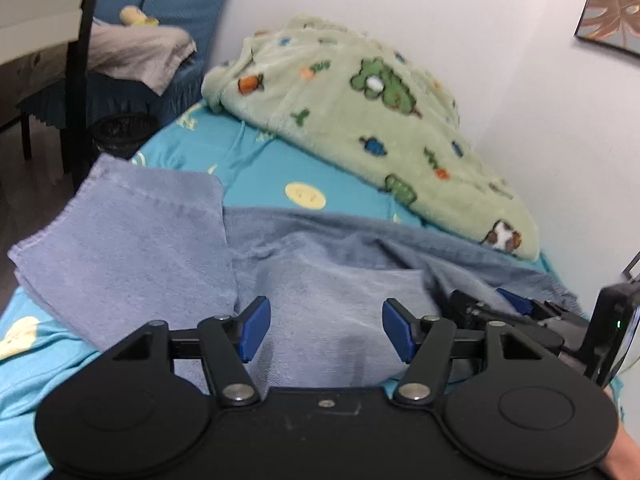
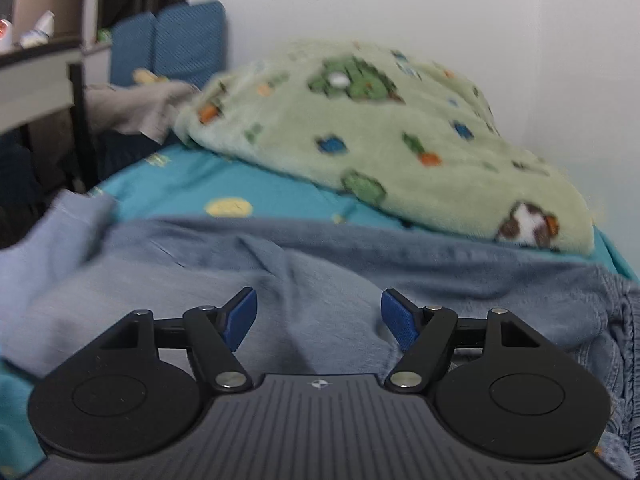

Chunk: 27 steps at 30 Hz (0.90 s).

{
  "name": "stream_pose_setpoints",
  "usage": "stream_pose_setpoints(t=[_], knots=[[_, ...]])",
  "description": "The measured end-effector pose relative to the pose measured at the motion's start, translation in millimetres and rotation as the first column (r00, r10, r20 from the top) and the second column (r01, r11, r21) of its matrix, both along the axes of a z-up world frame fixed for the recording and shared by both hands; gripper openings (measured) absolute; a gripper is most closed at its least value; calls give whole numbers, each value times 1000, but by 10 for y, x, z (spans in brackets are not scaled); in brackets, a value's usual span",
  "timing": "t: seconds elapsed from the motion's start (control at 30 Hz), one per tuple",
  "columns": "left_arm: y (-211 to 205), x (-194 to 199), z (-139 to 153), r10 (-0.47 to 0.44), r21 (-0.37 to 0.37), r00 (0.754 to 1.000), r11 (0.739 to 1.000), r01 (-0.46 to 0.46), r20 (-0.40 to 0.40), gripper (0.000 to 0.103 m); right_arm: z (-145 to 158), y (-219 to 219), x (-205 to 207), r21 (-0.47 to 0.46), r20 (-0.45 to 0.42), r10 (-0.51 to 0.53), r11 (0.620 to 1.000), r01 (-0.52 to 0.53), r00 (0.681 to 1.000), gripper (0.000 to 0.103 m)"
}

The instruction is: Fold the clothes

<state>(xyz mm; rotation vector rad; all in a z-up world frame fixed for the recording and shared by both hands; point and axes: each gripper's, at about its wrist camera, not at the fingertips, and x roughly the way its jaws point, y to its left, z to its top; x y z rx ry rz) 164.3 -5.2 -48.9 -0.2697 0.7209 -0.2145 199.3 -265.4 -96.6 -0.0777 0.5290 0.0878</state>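
While the blue towel (image 1: 328, 280) lies rumpled on the bed (image 1: 256, 168), nothing is gripped.
Both jaws are held apart, left hand-held gripper (image 1: 325, 330) and right hand-held gripper (image 2: 319, 320), likely for a fresh grasp.

Both wrist views low, facing blanket (image 1: 360, 120)
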Motion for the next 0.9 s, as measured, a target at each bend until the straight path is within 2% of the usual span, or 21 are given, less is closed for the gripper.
stream_pose_setpoints(t=[0.1,0.13,0.17,0.23,0.37,0.43,0.5,0.57,0.7,0.77,0.8,0.87,0.9], knots=[[13,137,-209,1,5,999,1000,0,-49,59,-96,-71,129,-8,-30,-55,998,55,998,53],[18,173,-260,4,7,998,1000,-3,-65,59,-108,-81,141,-9,-32,-61,998,60,998,36],[30,202,-299,5,2,997,1000,-5,-76,58,-119,-90,153,-10,-35,-66,998,66,997,24],[63,213,-320,6,-24,996,1000,-8,-88,58,-102,-63,111,-7,-16,-76,997,76,997,12],[140,140,-242,13,-80,998,997,-18,-62,59,39,-72,-8,61,-17,-71,996,72,997,9],[175,89,-180,21,-107,999,994,-25,-42,59,127,-55,-92,46,4,-65,997,64,998,8],[212,43,-110,30,-143,999,989,-34,-25,59,264,-62,-272,60,24,-50,997,49,998,8],[245,5,-45,31,-189,999,981,-33,-14,59,409,-45,-518,31,52,-35,999,34,998,8],[290,-89,53,20,-267,1000,964,-20,-2,59,566,-63,-1001,42,29,-4,999,3,1000,8],[292,-138,80,19,-280,1000,960,-18,3,59,496,-65,-1172,66,-33,-7,998,9,999,8],[289,-159,84,19,-283,1000,959,-18,0,59,390,-62,-1213,92,-94,-11,996,20,995,8],[288,-190,69,12,-301,1000,953,-16,-17,59,178,-55,-1295,142,-217,-13,989,45,976,8],[288,-206,58,7,-310,1000,951,-15,-26,59,82,-26,-1289,129,-261,-13,990,49,965,8]])
